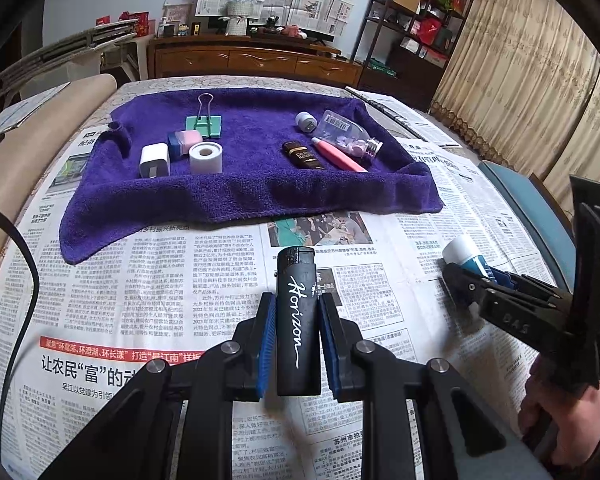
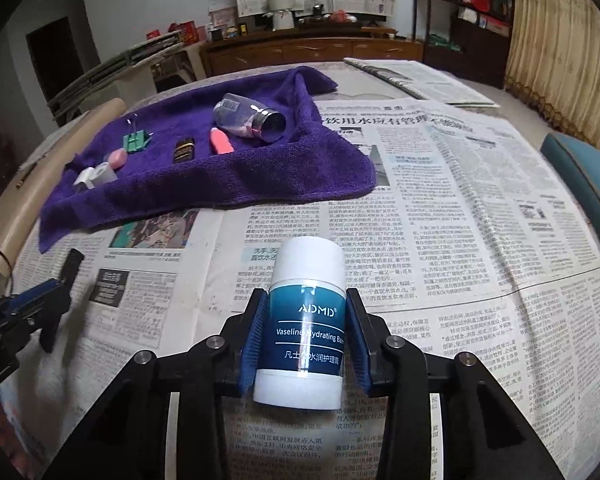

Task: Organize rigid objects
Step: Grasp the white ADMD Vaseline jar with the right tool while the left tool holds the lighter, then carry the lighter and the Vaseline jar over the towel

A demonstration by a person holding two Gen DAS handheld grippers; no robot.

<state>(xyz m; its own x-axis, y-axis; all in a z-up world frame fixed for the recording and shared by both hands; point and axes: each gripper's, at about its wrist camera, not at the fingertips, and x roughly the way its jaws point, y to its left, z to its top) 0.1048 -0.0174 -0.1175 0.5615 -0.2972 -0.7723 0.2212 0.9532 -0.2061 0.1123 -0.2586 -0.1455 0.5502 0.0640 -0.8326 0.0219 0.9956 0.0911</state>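
Left gripper (image 1: 298,332) is clamped on a black lighter (image 1: 297,320) marked "Horizon", its blue pads pressing both sides, above the newspaper (image 1: 140,280). Right gripper (image 2: 306,340) grips a white and blue Vaseline balm stick (image 2: 304,328) between its pads. From the left wrist view, the purple towel (image 1: 252,192) lies at 12 o'clock. On it rest a green binder clip (image 1: 205,122), a white charger (image 1: 154,160), a white roll (image 1: 206,158), a pink tube (image 1: 340,154) and a clear bottle (image 1: 348,134). A hand (image 1: 560,404) shows at 4 o'clock.
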